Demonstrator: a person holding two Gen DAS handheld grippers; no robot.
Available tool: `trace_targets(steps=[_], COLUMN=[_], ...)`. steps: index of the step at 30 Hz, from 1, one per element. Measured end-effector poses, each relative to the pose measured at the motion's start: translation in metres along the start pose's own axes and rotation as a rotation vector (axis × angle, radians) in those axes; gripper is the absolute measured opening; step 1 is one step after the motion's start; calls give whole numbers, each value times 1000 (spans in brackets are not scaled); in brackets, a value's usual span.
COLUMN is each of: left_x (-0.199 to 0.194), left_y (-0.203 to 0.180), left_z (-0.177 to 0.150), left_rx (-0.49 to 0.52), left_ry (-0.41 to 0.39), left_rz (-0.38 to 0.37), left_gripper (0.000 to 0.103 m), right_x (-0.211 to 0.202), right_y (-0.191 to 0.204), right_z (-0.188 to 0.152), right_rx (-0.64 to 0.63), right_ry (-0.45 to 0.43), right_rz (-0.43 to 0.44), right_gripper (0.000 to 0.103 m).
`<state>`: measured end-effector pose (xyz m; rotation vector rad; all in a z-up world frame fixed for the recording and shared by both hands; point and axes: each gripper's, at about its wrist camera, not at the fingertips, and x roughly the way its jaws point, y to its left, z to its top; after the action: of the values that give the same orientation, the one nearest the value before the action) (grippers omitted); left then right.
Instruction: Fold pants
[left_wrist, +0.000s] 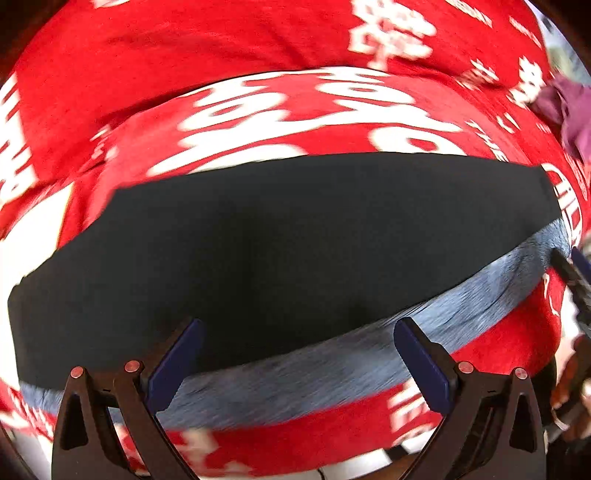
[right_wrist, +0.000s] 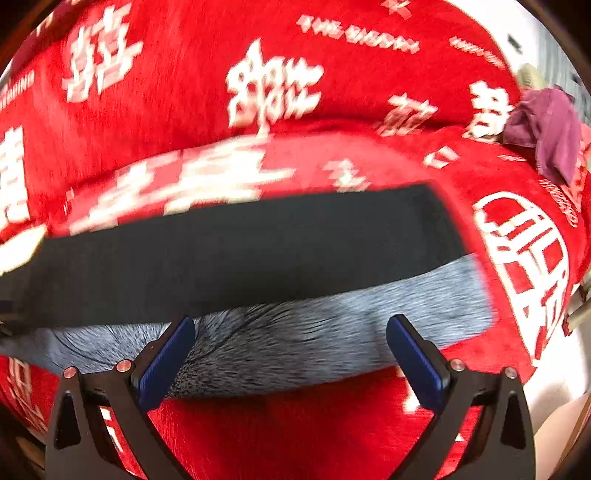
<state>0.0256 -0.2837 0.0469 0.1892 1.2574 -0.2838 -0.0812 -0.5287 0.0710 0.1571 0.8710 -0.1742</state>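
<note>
Nearest the lens in each wrist view are the blue-padded fingers. The left gripper (left_wrist: 297, 363) stands spread wide with nothing between its pads; the right gripper (right_wrist: 291, 356) is likewise spread and empty. Both hang just above the near edge of the garment, angled forward and down across it.

Beneath them lie the pants (left_wrist: 280, 236), spread as a long band across a red blanket (left_wrist: 184, 44) printed with white characters. The outer face is black and smooth; along the near edge a strip of grey fleecy lining (right_wrist: 332, 332) is turned out. Judged from this, the garment is soft, limp and fairly thick, not slippery, and not fragile. It should bunch if dragged. The near edge, where lining and shell meet, appears the soundest place to pinch, one claw toward each end.

Beyond, at the far right, a crumpled purple cloth (right_wrist: 546, 125) rests on the blanket, well apart from the pants.
</note>
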Motion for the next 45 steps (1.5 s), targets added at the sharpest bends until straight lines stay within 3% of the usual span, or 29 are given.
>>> trace_targets(steps=[3,6,8,10,14,17,24,27,30,35,36,37,38,43,45], left_x=[23,28,29,31,31,33,29,34,38,49,49,48,47,39,31], left_y=[-27,-36,-44,-54,-75,-70,-61,-62,-68,-62,-64,-66,-69,-65,-59], left_z=[10,16,23,30,39,37,37,38,51,75,74,72,69,72,70], left_rx=[19,-7,2,6,21,-22,-109,-129,-136,-210,-203,-199,-187,-175,-215], left_ry=[58,48,50,49,45,44,55,49,49,96,88,76,59,72,33], left_rz=[22,18,31,42,61,49,13,43,62,63,74,84,96,80,88], left_gripper=[103,103,103,103,103,103,103,103,103,103,103,103,103,103,103], right_x=[-17,-20,-20,-13,18,30,44,43,50,62,62,62,64,60,53], right_y=[-44,-94,-123,-140,-138,-132,-129,-125,-126,-120,-119,-118,-116,-114,-107], right_z=[1,-7,-19,-30,-37,-32,-18,-24,-19,11,13,15,17,18,22], right_rx=[79,160,242,300,305,288,347,339,367,373,374,366,356,402,375], right_ry=[-30,-6,-3,19,71,31,-3,14,11,-10,-8,-3,13,22,12], right_rz=[14,47,122,205,296,300,475,530,541,481,470,438,397,352,316], right_gripper=[103,102,96,84,73,72,72,72,73,72,66,35,21,16,16])
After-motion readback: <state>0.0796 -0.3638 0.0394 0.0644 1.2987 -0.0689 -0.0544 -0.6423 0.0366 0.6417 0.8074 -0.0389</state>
